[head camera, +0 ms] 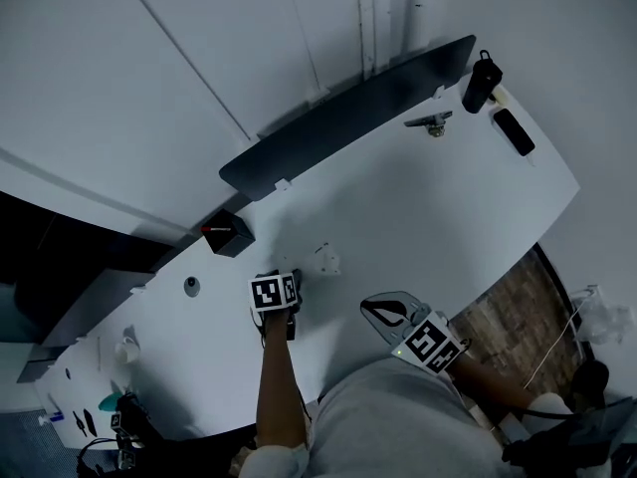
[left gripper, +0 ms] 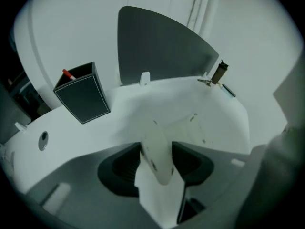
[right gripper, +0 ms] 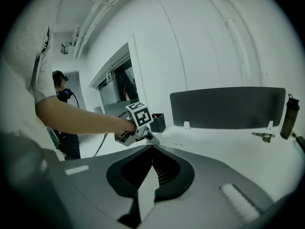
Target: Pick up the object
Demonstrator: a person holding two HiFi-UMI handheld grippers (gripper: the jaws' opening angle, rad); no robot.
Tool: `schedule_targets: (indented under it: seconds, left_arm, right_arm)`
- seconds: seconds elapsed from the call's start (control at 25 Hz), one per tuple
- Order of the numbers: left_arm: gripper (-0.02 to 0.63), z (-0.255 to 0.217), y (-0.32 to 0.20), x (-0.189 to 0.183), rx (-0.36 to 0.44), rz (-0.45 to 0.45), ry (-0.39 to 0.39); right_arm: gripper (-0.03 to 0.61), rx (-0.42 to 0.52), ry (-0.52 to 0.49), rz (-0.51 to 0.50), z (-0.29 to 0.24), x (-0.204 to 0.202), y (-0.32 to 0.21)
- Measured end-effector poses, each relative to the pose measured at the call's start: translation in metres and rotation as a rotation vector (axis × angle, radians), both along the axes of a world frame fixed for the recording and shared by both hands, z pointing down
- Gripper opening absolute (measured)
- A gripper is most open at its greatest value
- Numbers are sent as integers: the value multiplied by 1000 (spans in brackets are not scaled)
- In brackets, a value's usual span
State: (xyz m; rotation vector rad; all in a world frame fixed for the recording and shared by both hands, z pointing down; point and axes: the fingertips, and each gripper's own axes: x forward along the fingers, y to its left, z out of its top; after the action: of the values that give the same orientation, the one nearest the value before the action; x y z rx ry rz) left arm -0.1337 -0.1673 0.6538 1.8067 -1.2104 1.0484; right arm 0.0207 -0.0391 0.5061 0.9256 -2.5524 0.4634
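The left tool [left gripper: 156,148] tips steeply down, jaws apart and not yet pinching the small white rounded object [left gripper: 159,168] lying between them on the white surface [head camera: 418,207], apparently lined up to close. The right tool [right gripper: 152,150], jaws together and empty, hangs idle alongside.

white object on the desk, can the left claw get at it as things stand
Probably yes: the white object shows right in the gap between the left claw's open jaws, with nothing standing in the way.

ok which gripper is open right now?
The left gripper: jaws apart, the small white object showing between them. The right gripper has its jaws together, empty.
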Motion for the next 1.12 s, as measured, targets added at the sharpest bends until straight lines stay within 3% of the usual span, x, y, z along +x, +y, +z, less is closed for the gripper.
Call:
schedule_targets:
  seconds: [0.16, 0.32, 0.44, 0.64, 0.68, 0.8, 0.88, 0.96, 1.12]
  left_arm:
    - [190, 0, 0, 1, 10, 58, -29]
    - [179, -12, 1, 1, 125, 136, -94]
    - [173, -42, 2, 4, 294, 262, -214]
    - [164, -125, 23, 20, 663, 534, -459]
    - [164, -141, 30, 24, 737, 575, -486]
    - [164, -177, 57, 33, 893, 670, -510]
    - [163, -192, 75, 37, 948, 726, -518]
    - [163, -202, 92, 41, 994, 790, -537]
    - [162, -224, 117, 51, 1068, 894, -530]
  right_arm:
    - [3, -15, 1, 5, 5, 0, -4]
    - [3, -16, 8, -10, 7, -3, -5]
    - [3, -12, 14, -31, 6, -8, -3]
    - [4, 16, -15, -63, -4, -17, -2]
    - [17, 18, -30, -75, -6, -19, -3]
    - [147, 23, -66, -135, -14, -30, -11]
    - [153, 38, -82, -173, -20, -38, -18]
    - [210, 33, -108, -237, -25, -48, -23]
    - [279, -38, -162, -446, -29, -72, -22]
